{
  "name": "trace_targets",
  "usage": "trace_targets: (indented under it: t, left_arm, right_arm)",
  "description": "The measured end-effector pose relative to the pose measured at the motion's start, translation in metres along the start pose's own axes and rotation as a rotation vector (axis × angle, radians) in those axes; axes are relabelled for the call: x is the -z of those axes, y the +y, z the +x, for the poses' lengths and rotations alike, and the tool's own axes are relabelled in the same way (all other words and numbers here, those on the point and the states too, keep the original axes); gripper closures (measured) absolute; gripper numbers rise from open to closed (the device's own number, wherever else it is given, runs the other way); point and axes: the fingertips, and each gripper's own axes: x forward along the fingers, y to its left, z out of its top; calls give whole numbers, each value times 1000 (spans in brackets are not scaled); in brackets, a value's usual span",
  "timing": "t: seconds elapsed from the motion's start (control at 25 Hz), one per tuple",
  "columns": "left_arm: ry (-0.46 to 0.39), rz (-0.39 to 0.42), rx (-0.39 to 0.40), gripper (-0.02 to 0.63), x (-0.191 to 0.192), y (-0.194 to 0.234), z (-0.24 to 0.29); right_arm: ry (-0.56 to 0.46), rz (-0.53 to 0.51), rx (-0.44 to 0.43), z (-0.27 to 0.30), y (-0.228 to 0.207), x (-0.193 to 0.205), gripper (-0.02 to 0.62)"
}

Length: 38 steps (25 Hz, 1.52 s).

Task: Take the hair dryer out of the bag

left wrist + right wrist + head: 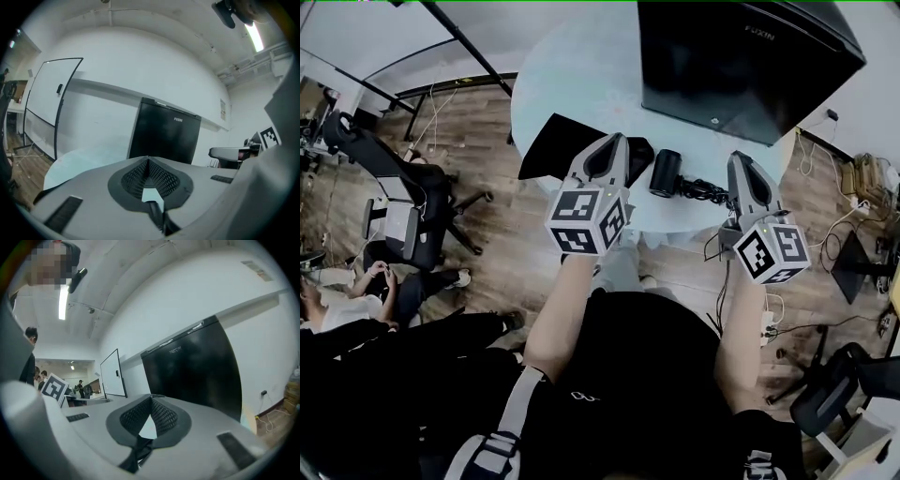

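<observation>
Wood floor [506, 244] underfoot, round pale table [572, 75] ahead. Left gripper [614, 141] & right gripper [741, 161] held up roughly level over near table edge, off everything, prob. bc the job looks done. Both sets of jaws clenched tight, nothing btwn pads, touching nothing. Hair dryer [665, 173] lies on table at 12, btwn the two, cord [705, 192] trailing to 3. It's clear of bag [562, 145], which lies flat at 11. Black cabinet [741, 56] at 1, far side.
</observation>
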Motion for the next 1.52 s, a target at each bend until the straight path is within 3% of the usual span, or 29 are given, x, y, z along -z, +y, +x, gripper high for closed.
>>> trace_targets:
  t: [0.2, 0.36, 0.76, 1.52]
  left_arm:
    - [-43, 33, 60, 604, -5, -50, -6]
    - [-57, 43, 90, 604, -4, -78, -12]
    - [-111, 166, 60, 604, -8, -118, -28]
    - [-121, 177, 67, 604, -9, -118, -36]
  right_arm:
    - [-39, -14, 48, -16, 6, -13, 591]
    - [-60, -25, 38, -27, 16, -18, 592]
    - [-51, -69, 23, -50, 33, -11, 592]
    - [-37, -128, 72, -53, 35, 2, 592]
